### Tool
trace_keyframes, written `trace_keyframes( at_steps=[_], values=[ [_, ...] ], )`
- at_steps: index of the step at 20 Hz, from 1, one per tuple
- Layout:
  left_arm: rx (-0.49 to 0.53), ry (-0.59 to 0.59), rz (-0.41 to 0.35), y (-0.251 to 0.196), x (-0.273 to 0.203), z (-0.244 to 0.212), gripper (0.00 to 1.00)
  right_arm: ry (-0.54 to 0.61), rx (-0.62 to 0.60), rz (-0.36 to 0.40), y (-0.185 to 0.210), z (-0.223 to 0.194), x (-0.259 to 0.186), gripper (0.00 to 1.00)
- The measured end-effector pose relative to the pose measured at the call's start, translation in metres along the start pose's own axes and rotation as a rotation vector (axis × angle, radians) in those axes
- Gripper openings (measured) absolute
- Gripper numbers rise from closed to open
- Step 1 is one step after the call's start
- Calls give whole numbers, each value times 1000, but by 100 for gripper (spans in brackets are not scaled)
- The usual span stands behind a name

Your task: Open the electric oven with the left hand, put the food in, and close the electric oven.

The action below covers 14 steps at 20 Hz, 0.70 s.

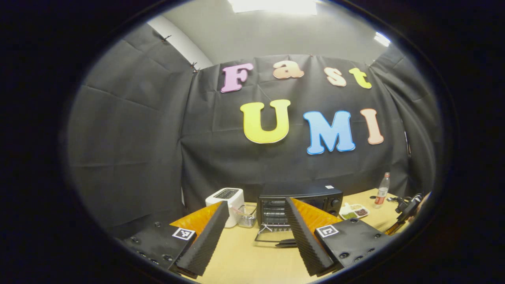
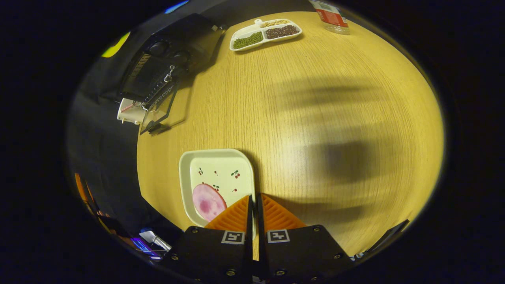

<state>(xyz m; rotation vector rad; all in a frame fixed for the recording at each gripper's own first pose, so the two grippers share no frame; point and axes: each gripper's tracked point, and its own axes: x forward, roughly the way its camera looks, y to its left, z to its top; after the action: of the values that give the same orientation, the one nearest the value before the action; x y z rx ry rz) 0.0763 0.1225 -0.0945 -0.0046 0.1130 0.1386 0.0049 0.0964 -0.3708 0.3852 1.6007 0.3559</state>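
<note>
Your left claw (image 1: 256,232) is spread wide and holds nothing, raised above the counter (image 1: 244,260) and facing the electric oven (image 1: 300,205). The oven stands at the back of the counter with its door (image 1: 274,240) dropped open toward you. A white toaster (image 1: 225,201) stands to its left and a divided snack tray (image 1: 354,211) to its right, with a bottle (image 1: 382,191) beyond. Your right claw (image 2: 253,205) is pressed together on the rim of the white plate (image 2: 217,173). The plate rests on the counter near its edge and carries the food, a pink round slice (image 2: 208,202).
</note>
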Motion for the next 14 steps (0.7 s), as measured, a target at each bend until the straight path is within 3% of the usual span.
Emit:
trace_keyframes(
  at_steps=[4, 8, 14],
  values=[
    [3, -5, -3, 2, 0, 2, 100, -45, 12, -3, 2, -4, -6, 1],
    [-7, -3, 3, 10, -2, 1, 100, -65, 46, 63, 11, -4, -14, 0],
    [-17, 5, -7, 14, 4, -3, 100, -130, 119, 165, 56, 6, -27, 1]
  ],
)
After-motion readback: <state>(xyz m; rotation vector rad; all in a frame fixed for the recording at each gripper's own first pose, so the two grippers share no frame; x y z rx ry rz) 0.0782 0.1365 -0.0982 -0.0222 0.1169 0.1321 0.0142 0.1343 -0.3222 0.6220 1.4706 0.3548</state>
